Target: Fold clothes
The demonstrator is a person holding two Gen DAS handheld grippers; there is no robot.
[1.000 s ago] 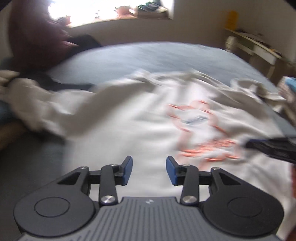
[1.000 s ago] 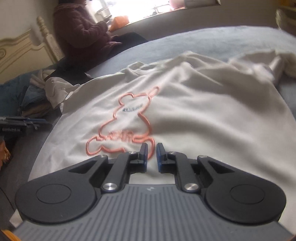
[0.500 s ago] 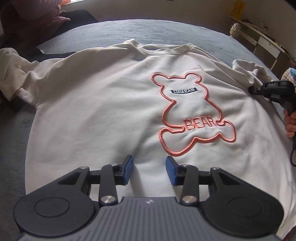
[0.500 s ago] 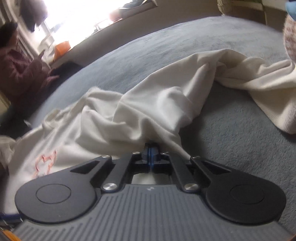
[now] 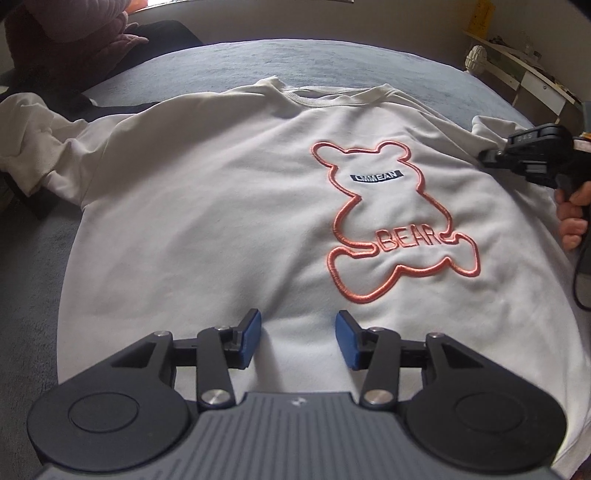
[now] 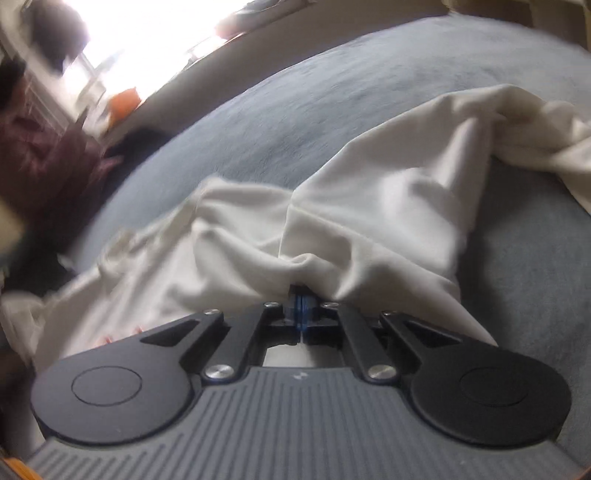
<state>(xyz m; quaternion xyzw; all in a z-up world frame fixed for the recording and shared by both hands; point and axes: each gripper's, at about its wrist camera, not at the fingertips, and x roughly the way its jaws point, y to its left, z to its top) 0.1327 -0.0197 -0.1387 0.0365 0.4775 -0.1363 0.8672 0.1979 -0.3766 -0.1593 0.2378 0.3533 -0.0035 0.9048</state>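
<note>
A white sweatshirt [image 5: 221,206] with an orange bear outline and the word BEAR [image 5: 402,240] lies front up and spread flat on a grey bed [image 5: 332,62]. My left gripper [image 5: 298,338] hovers over its lower part. Its jaws are opening and nothing is between the blue pads. In the left wrist view my right gripper [image 5: 484,157] sits at the shirt's right shoulder, held by a hand [image 5: 572,218]. In the right wrist view the right gripper [image 6: 300,295] is shut on a bunched fold of the sweatshirt [image 6: 369,206] where the sleeve begins.
A person in a dark red jacket [image 5: 55,29] sits at the bed's far left corner, next to the left sleeve [image 5: 29,140]. A shelf with clutter [image 5: 517,62] stands at the right wall. Bare grey bedspread [image 6: 535,280] lies right of the sleeve.
My right gripper went from the shirt's front to its right shoulder and shut on a fold of fabric. The left gripper sank a little and its jaws widened.
</note>
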